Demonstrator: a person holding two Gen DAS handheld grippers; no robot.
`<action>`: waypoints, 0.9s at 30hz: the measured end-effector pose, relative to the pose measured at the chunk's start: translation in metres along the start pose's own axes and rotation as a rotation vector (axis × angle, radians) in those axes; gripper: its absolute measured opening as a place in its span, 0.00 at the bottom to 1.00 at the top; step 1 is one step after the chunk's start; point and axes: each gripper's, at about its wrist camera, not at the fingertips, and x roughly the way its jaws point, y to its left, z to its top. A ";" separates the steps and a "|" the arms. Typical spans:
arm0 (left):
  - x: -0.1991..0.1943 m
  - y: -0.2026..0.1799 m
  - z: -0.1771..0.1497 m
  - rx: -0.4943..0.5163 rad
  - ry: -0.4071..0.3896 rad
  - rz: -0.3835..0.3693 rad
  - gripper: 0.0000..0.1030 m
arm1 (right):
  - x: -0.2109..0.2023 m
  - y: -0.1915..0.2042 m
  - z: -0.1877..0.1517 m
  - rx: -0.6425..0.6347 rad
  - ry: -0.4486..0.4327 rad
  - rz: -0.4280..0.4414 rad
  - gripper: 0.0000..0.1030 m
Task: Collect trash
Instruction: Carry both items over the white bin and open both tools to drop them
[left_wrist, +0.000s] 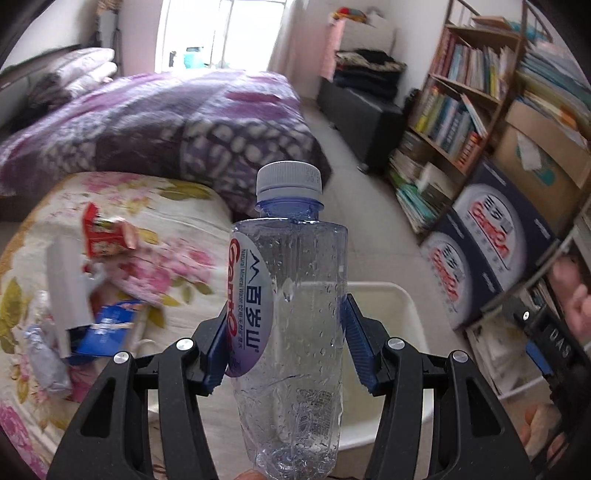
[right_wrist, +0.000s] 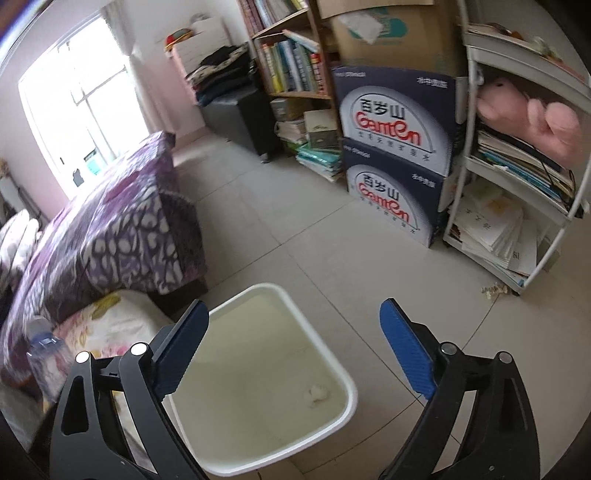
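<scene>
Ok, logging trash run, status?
Left gripper shut on water bottle. Right gripper open, empty, above white bin. Nothing blocking.

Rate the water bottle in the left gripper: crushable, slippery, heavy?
The bottle looks nearly empty, so probably light. Thin clear plastic with a dented lower body suggests it crumples under squeeze. Droplets show on its wall, though perhaps inside; the left gripper might slip. If dropped, it would likely roll.

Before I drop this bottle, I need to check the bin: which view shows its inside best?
The right wrist view: the white bin sits open below the empty right claw, with one crumpled scrap inside. In the left wrist view, the bottle hides most of it.
</scene>
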 end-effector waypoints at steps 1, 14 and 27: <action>0.003 -0.005 0.000 0.008 0.011 -0.017 0.53 | 0.000 -0.003 0.002 0.013 -0.001 0.000 0.88; 0.028 -0.042 0.003 0.047 0.097 -0.226 0.79 | 0.000 -0.023 0.013 0.100 -0.009 0.006 0.90; 0.013 -0.001 0.001 0.099 0.039 0.017 0.82 | 0.004 0.015 -0.003 0.021 0.016 0.027 0.93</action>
